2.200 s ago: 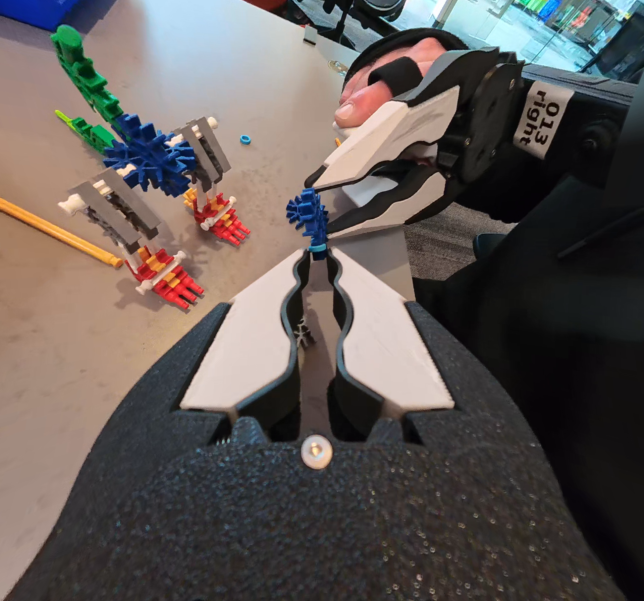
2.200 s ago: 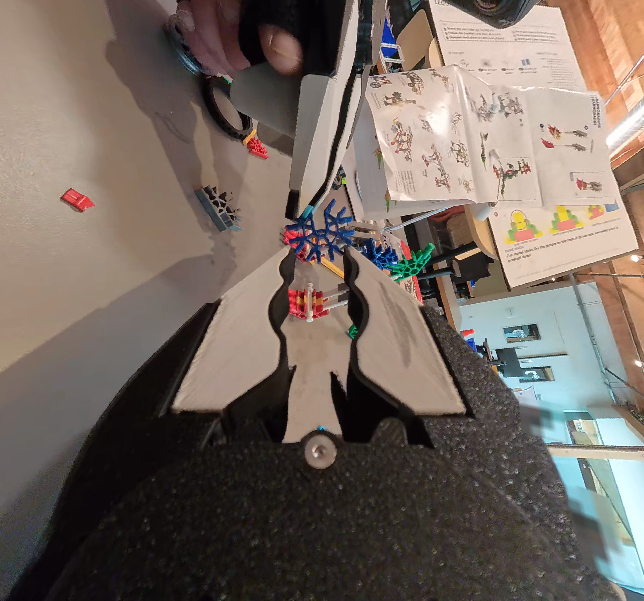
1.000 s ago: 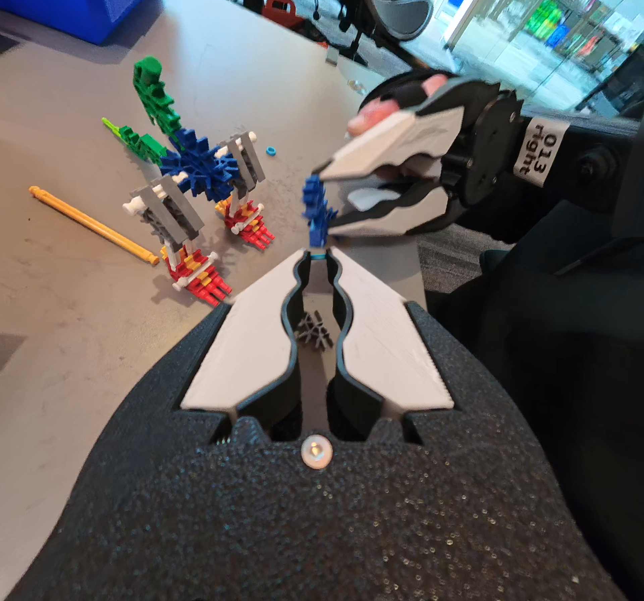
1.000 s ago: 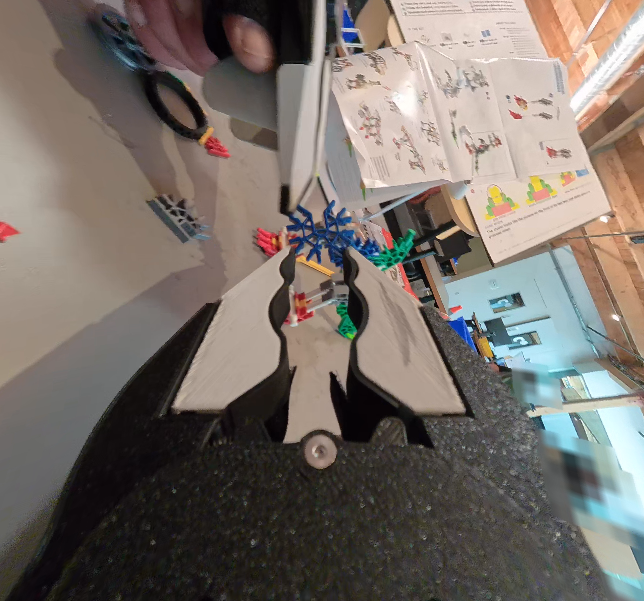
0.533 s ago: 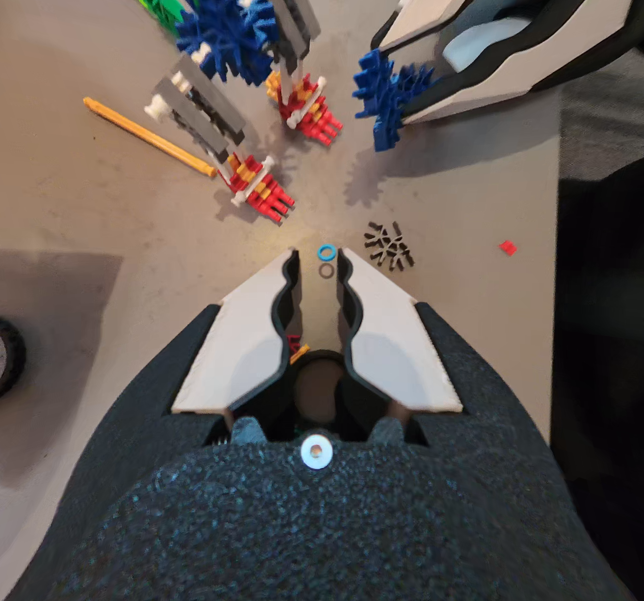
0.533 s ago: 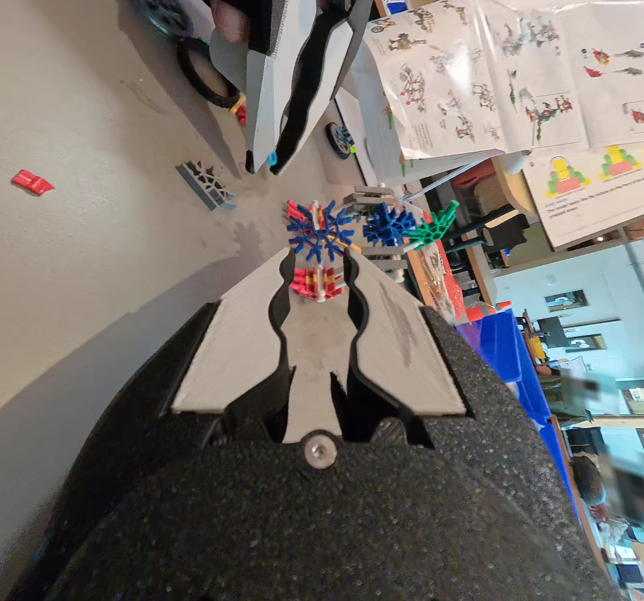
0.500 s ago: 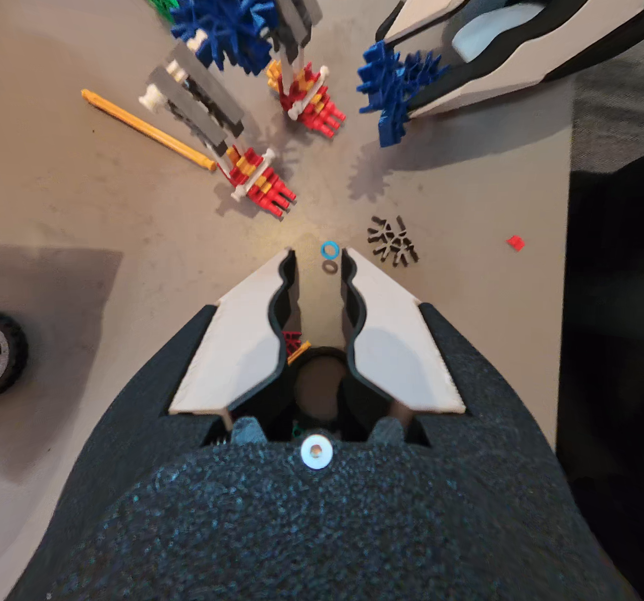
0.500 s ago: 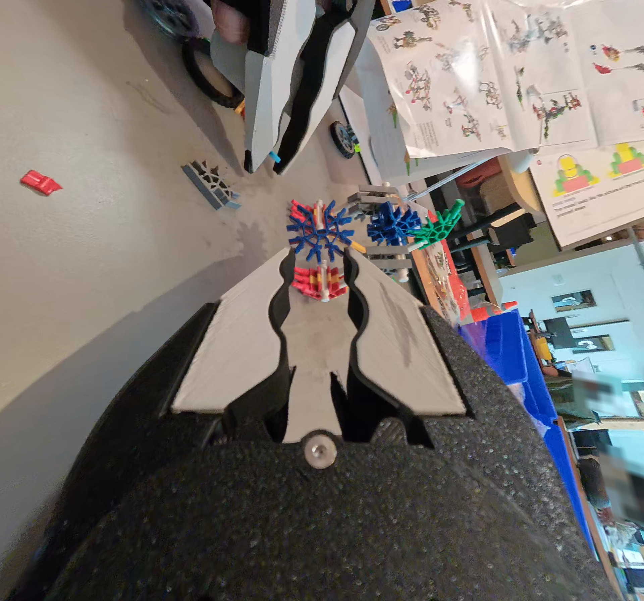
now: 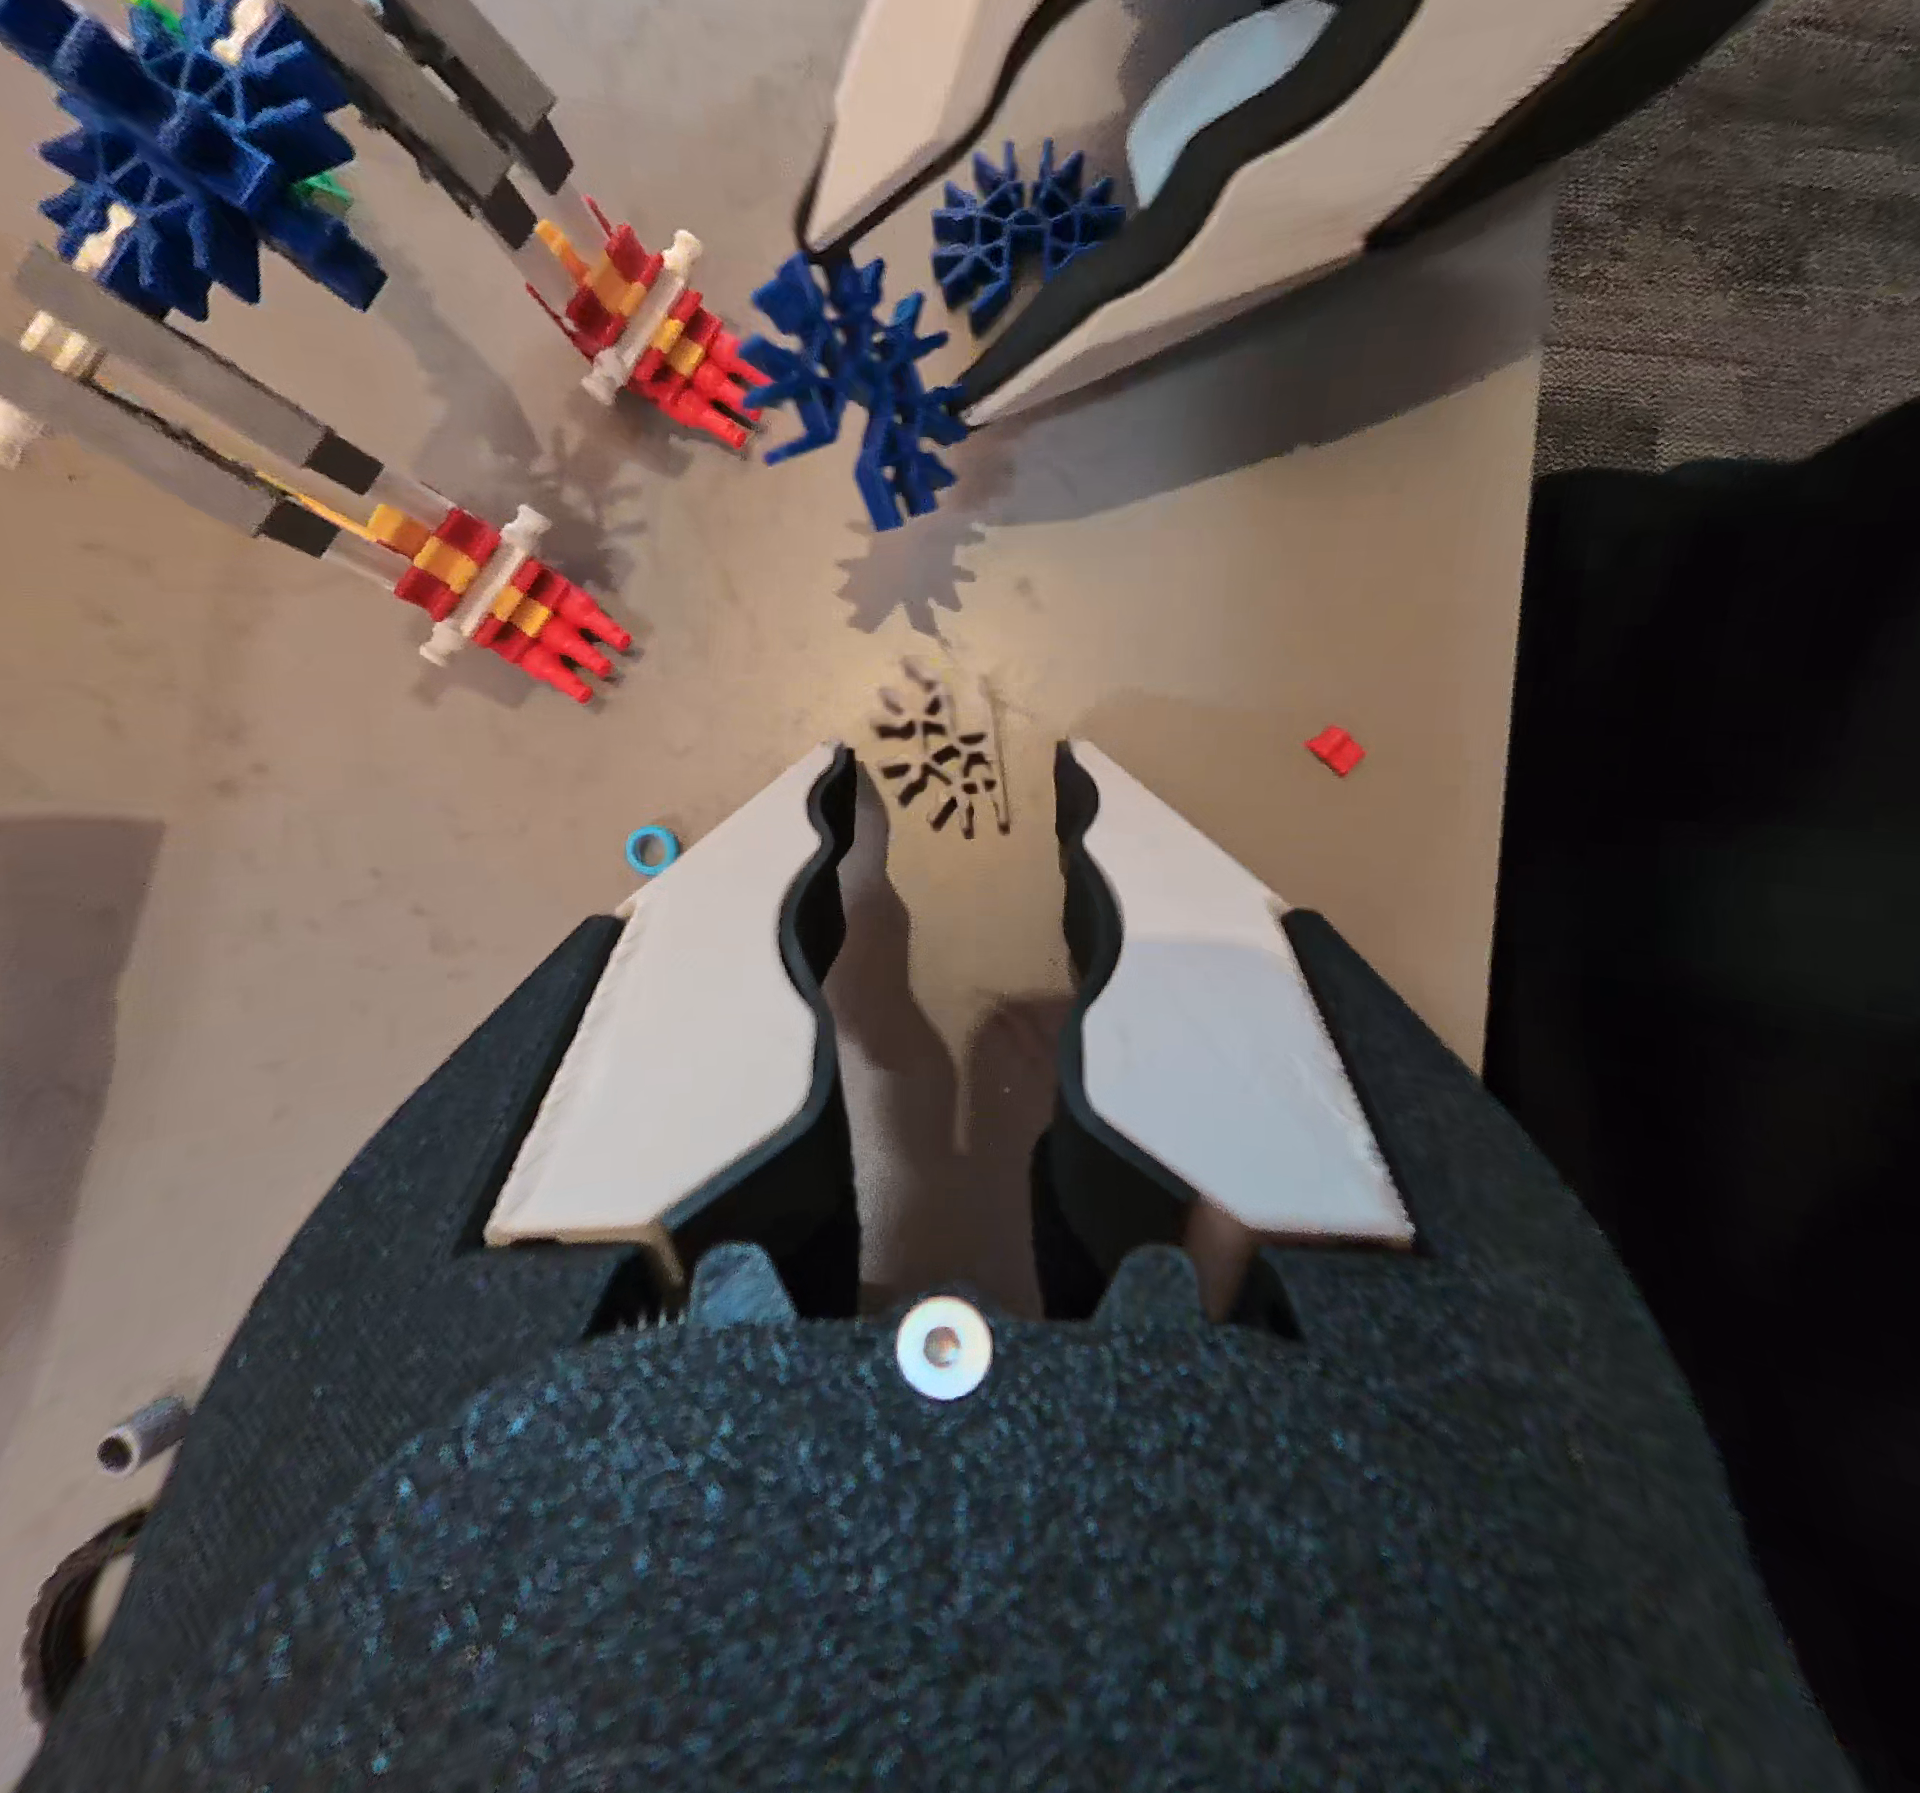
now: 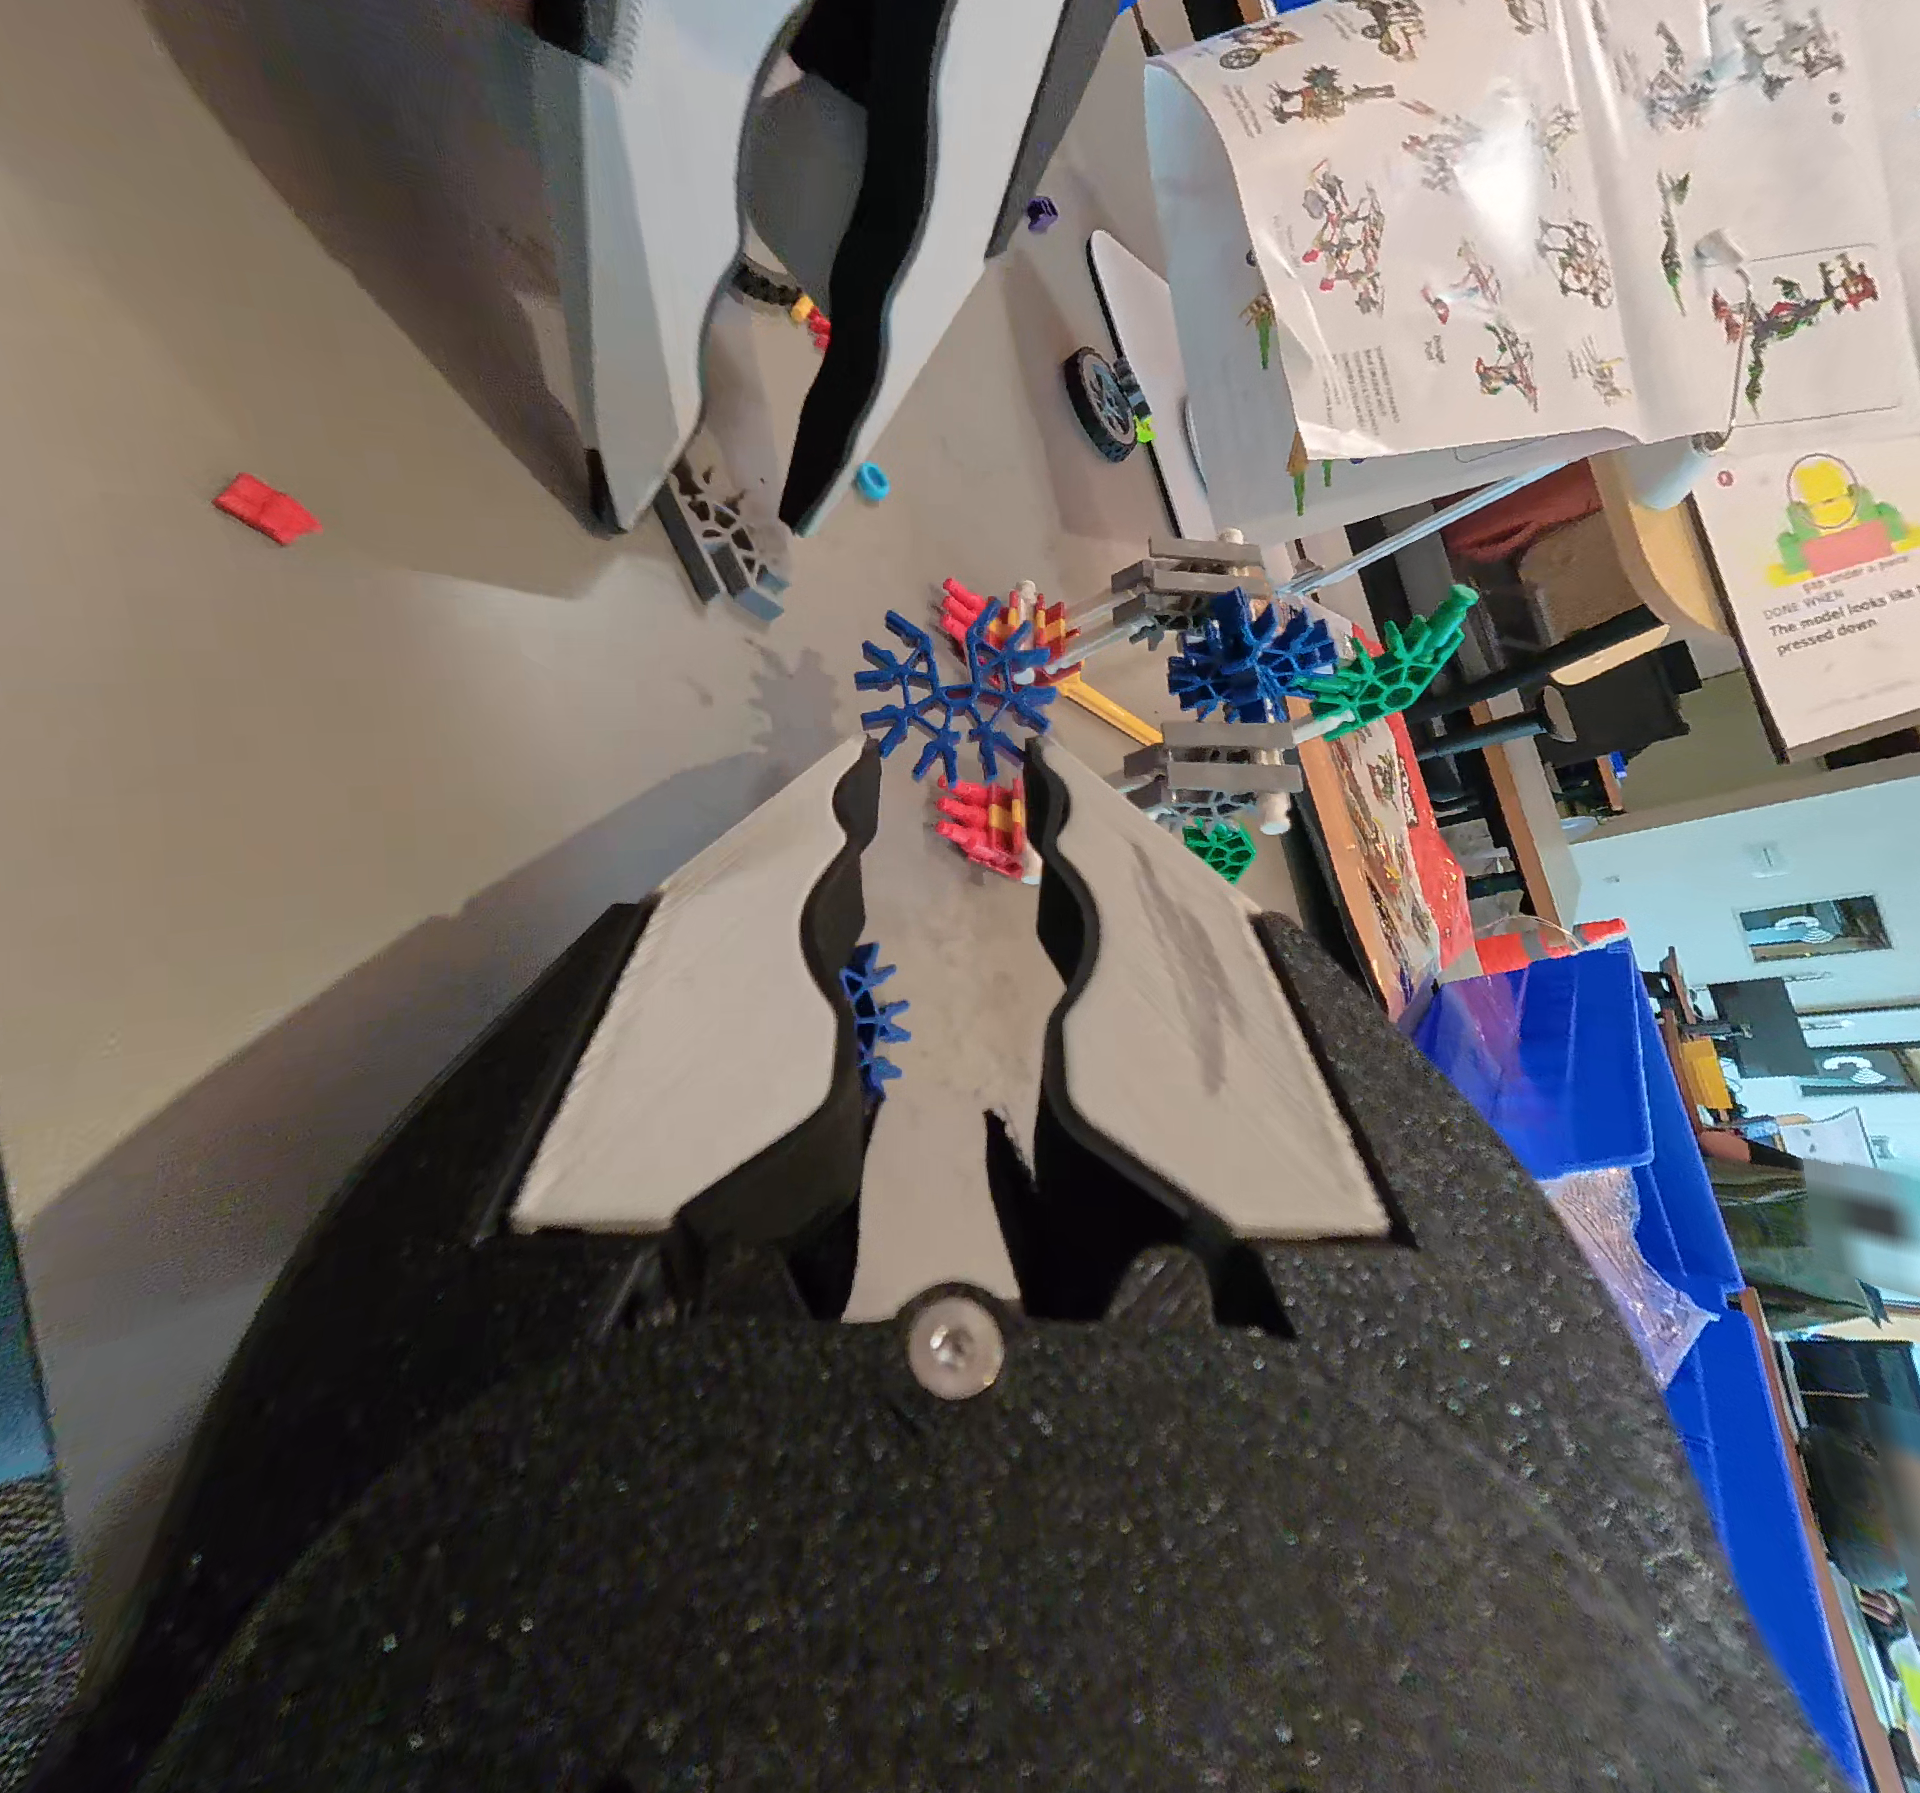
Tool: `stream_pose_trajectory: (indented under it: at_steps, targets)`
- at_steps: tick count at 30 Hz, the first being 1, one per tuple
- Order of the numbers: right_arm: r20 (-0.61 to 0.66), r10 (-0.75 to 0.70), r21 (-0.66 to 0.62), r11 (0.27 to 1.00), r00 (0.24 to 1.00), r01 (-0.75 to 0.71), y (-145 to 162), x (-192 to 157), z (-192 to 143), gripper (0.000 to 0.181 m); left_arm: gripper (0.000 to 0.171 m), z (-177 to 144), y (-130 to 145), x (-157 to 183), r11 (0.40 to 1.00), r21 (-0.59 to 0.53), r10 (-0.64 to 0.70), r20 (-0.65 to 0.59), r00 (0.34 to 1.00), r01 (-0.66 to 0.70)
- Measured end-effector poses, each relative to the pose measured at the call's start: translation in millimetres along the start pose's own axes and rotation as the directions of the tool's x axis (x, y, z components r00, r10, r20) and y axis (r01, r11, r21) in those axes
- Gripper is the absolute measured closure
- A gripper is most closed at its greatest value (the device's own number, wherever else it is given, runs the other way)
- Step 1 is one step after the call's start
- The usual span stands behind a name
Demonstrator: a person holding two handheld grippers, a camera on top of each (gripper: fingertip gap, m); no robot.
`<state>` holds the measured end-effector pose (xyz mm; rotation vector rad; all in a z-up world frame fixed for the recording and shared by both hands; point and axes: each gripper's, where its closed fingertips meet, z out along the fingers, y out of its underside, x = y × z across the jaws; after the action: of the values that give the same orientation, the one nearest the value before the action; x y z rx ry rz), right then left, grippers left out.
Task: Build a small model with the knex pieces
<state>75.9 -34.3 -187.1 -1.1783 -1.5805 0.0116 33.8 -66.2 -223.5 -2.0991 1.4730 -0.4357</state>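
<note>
On the grey counter (image 9: 260,912) the left gripper (image 9: 951,756) hangs with fingers apart just over a dark grey snowflake piece (image 9: 940,756). Nearby, the right gripper (image 10: 951,756) clamps a blue snowflake piece (image 10: 951,694) at its fingertips, beside a toy with red feet (image 9: 520,600).

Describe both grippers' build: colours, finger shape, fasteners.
Both match. Left gripper and right gripper: black speckled foam-like body, two pale grey wedge fingers with wavy black inner pads, one silver screw centred at the base. No cables show.
</note>
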Motion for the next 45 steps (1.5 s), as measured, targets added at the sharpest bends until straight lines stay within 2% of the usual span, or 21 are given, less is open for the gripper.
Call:
stream_pose_trajectory:
  at_steps: [4,11,15,19,23,34,45]
  targets:
    - [0.006,0.003,0.003,1.0,1.0,-0.003,-1.3,-3.3,-0.4,0.154,0.148,3.4,-0.7,3.5,1.0,0.004,-0.028,-0.029,0.999,0.028]
    - [0.028,-0.016,0.009,1.0,0.999,0.016,-3.4,-8.4,-0.1,0.154,0.149,2.9,-1.9,3.3,0.998,0.042,-0.049,-0.066,0.997,0.052]
    - [0.03,-0.051,0.012,0.999,0.998,0.05,-4.0,-12.1,-0.3,0.154,0.149,-3.8,-12.6,3.2,0.981,0.12,-0.133,-0.154,0.979,0.152]
    - [0.015,-0.105,0.021,0.994,0.994,0.104,-5.2,-15.0,0.0,0.154,0.149,-13.2,-22.4,0.8,0.938,0.191,-0.234,-0.273,0.933,0.291]
    - [-0.02,-0.154,0.043,0.987,0.988,0.155,-9.9,-14.8,-0.2,0.154,0.149,-15.8,-23.4,0.2,0.912,0.199,-0.278,-0.343,0.897,0.359]
    - [-0.082,-0.265,0.063,0.961,0.961,0.27,-18.8,-16.4,3.8,0.154,0.149,-13.7,-25.0,0.6,0.914,0.163,-0.285,-0.396,0.873,0.372]
    - [-0.07,-0.275,0.074,0.957,0.959,0.28,-20.0,-19.9,6.8,0.154,0.149,-10.1,-27.7,1.0,0.921,0.151,-0.275,-0.404,0.872,0.36]
